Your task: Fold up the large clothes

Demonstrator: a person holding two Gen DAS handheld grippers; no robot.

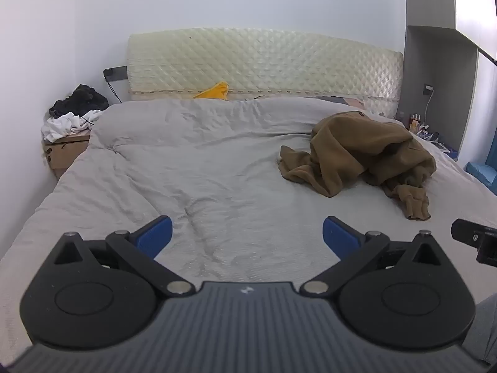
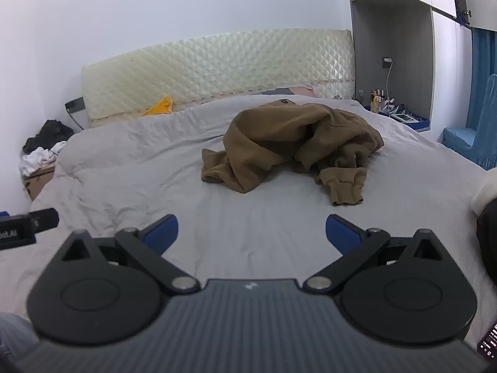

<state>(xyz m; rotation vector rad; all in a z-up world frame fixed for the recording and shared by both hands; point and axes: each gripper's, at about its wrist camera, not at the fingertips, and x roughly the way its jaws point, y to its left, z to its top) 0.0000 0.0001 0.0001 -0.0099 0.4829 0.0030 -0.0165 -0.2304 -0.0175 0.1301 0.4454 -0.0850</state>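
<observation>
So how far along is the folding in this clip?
Nothing looks done: the brown sweatshirt lies in a crumpled heap on the grey bedcover, one cuffed sleeve trailing toward the camera. Nothing is in hand; the left tool and right tool are both open, empty and short of the garment. Left to do: grasp it, spread it flat and make every fold.
</observation>
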